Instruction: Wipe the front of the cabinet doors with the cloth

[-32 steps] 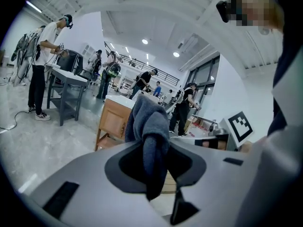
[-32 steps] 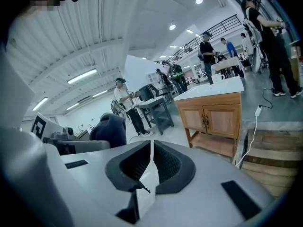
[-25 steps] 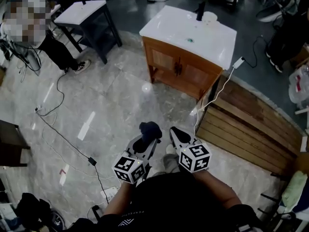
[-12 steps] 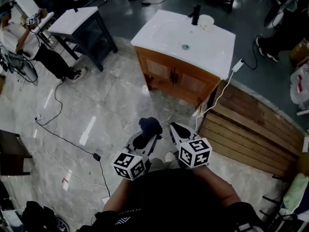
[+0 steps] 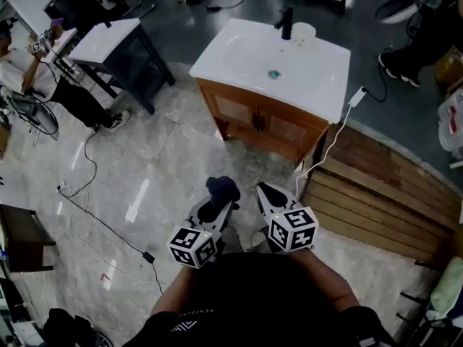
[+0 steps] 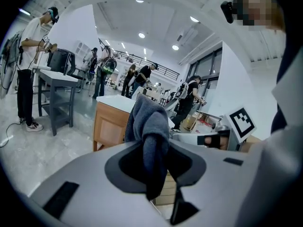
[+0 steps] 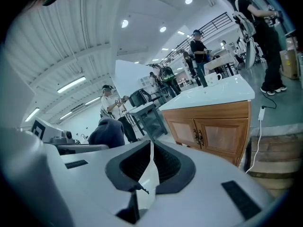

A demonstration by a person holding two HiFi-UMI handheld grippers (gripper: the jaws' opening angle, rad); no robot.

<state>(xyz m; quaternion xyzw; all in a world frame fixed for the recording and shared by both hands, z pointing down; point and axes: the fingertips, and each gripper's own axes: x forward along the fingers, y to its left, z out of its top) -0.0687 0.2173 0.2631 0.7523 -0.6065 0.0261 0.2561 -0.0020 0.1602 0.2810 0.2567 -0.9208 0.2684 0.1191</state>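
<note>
The pale marble floor (image 5: 166, 172) fills most of the head view. A wooden cabinet (image 5: 239, 114) with a white basin top stands on it, well ahead of the person. Its two doors (image 5: 262, 123) face back toward the person, side by side. The front runs left to right at a slight slant, with the right end further away.

Both tongs are held low and close to the body, well apart from the doors, with bare floor between. The left tongs (image 5: 217, 207) are clamped on a dark cloth (image 5: 223, 189). In the left gripper view the cloth (image 6: 149, 126) bunches upward out of the jaws. The right tongs (image 5: 266, 192) hold nothing, and their jaws are drawn together with only a sliver of light between them.

The doors lie straight ahead of the cloth and slightly to its right. Neither hand looks clearly nearer, so my guess is the person must walk closer before any wiping starts.
</note>
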